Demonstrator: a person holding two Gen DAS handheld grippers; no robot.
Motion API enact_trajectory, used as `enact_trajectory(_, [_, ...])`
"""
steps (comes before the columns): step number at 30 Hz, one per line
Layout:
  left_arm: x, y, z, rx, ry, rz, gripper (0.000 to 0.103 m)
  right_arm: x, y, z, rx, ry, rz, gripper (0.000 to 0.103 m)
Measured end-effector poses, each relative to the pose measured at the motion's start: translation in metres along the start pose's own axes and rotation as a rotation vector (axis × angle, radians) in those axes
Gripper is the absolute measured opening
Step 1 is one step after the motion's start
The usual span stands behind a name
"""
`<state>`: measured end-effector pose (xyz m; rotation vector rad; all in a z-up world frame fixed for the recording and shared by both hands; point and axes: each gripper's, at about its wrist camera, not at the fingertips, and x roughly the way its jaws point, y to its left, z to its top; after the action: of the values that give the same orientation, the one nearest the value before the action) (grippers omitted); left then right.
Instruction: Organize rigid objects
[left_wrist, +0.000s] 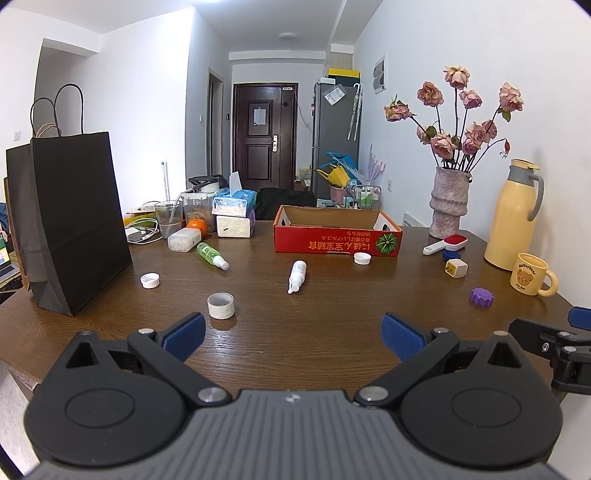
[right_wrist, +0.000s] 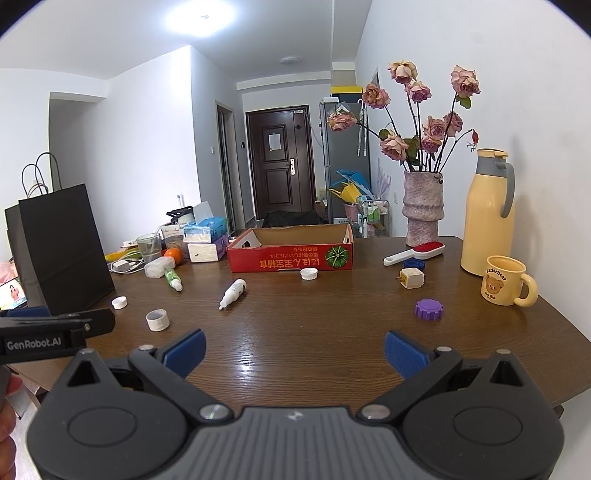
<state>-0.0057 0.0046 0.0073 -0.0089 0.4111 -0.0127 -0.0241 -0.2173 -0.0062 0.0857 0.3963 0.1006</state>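
Observation:
Small rigid items lie scattered on a brown wooden table: a white ring-shaped cup, a white cap, a white dropper bottle, a green spray bottle, another white cap, a purple lid, a white plug cube and a red-and-white brush. An open red cardboard box stands at the back centre. My left gripper is open over the near edge, holding nothing. My right gripper is open too, also holding nothing, with the purple lid ahead of it to the right.
A tall black paper bag stands at the left. Tissue packs, a glass and an orange crowd the back left. A vase of dried roses, a yellow thermos and a bear mug sit along the right wall.

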Motion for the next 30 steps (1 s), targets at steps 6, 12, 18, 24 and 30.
enact_trajectory(6, [0.0000,0.0003,-0.0002,0.000,0.000,0.000,0.103,0.0000,0.0000,-0.0001,0.000,0.000,0.000,0.103])
enact_trajectory(12, [-0.0001,0.0004,-0.0004,0.000,-0.001,0.000,0.103,0.0000,-0.0001,0.0001,0.000,-0.001,0.000,0.103])
enact_trajectory(18, [-0.0001,0.0004,-0.0005,-0.001,-0.001,-0.001,0.103,0.0000,-0.0001,0.0002,0.000,-0.001,0.000,0.103])
enact_trajectory(24, [-0.0004,0.0008,0.0009,-0.002,-0.002,0.001,0.103,0.0001,0.0009,0.0009,-0.005,0.000,0.001,0.103])
enact_trajectory(30, [0.0019,0.0006,0.0056,-0.005,0.003,0.006,0.103,0.0028,0.0039,0.0013,-0.020,0.004,-0.004,0.103])
